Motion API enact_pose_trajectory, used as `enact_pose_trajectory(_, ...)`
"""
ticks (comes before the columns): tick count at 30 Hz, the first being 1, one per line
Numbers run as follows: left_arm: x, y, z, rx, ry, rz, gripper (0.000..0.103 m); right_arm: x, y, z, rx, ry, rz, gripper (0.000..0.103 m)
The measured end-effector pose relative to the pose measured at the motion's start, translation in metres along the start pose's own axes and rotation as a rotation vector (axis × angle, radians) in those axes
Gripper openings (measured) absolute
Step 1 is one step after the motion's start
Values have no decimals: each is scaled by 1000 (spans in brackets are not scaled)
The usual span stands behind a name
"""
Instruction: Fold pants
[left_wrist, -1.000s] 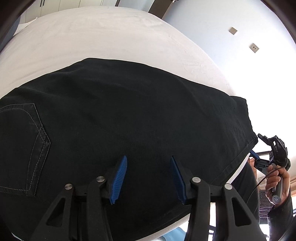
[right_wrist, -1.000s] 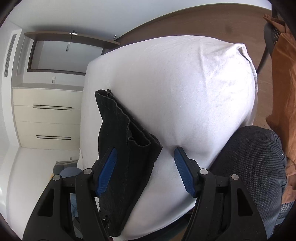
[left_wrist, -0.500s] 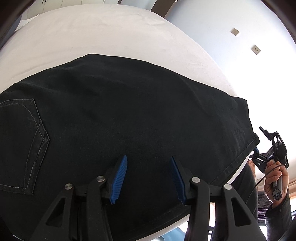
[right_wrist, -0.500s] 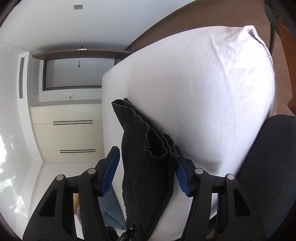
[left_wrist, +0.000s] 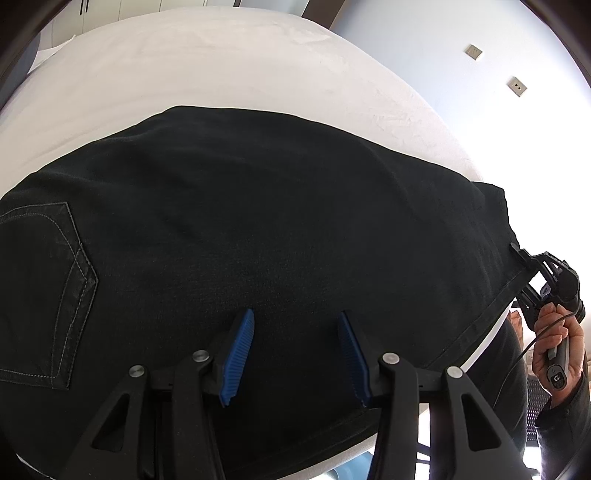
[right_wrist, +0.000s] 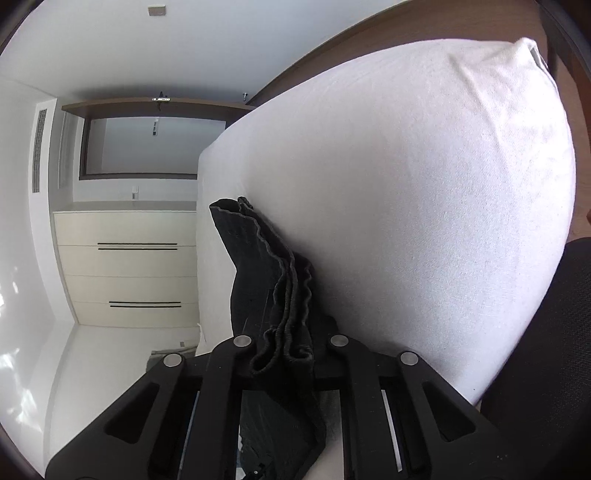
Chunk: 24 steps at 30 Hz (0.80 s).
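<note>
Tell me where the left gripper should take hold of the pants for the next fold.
Probably the near long edge of the pants, just ahead of the open left gripper, coming in low from the bed's near side. The right gripper already pinches the hem stack, and that edge lies flat and exposed.

Change over the last second. The right gripper (right_wrist: 284, 343), whose blue-padded jaws stood apart on either side of the hem end of the black pants (right_wrist: 266, 280), has advanced onto the stacked hem layers and its jaws have drawn together on them, so that the pads no longer show. Seen from the left wrist, the right gripper (left_wrist: 532, 275) has risen from below the pants' (left_wrist: 258, 229) right corner to meet the hem edge.
</note>
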<state>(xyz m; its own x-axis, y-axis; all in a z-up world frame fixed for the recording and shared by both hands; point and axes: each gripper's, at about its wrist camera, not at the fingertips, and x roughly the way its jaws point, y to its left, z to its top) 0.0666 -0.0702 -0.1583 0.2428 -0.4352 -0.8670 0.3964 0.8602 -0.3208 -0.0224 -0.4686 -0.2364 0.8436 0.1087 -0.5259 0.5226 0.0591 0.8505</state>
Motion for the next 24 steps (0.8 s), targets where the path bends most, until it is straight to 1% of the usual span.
enact_pose_trajectory(5, 1, -1, 0, -3, -2, -5, 50, 5, 38, -9, -154, -26, -97, 9)
enact_pose_trajectory(8, 2, -1, 0, -9, -7, -16, 50, 6, 73, -22, -302, -37, -163, 9)
enact_pose_trajectory(11, 4, 0, -1, -16, -9, -28, 50, 19, 108, -45, -471, -27, -223, 9)
enact_pose_trajectory(14, 4, 2, 0, -24, -13, -37, 50, 44, 143, -86, -702, 28, -294, 9)
enact_pose_trajectory(16, 4, 4, 0, -30, -16, -47, 50, 66, 162, -127, -889, 83, -345, 9)
enact_pose_trajectory(18, 3, 6, 0, -38, -20, -54, 50, 93, 170, -173, -1094, 158, -421, 9)
enact_pose_trajectory(19, 2, 7, 0, -42, -22, -57, 50, 104, 170, -195, -1176, 194, -451, 9)
enact_pose_trajectory(20, 1, 8, 0, -51, -25, -62, 50, 114, 166, -212, -1226, 229, -471, 9)
enact_pose_trajectory(21, 0, 10, 1, -64, -27, -72, 53, 123, 160, -225, -1253, 259, -485, 9)
enact_pose_trajectory(22, -2, 11, 2, -79, -28, -87, 58, 133, 155, -235, -1274, 268, -504, 9)
enact_pose_trajectory(23, -5, 12, 4, -99, -32, -108, 62, 135, 150, -242, -1303, 256, -523, 9)
enact_pose_trajectory(24, -7, 12, 6, -111, -39, -121, 72, 138, 148, -247, -1333, 243, -532, 9)
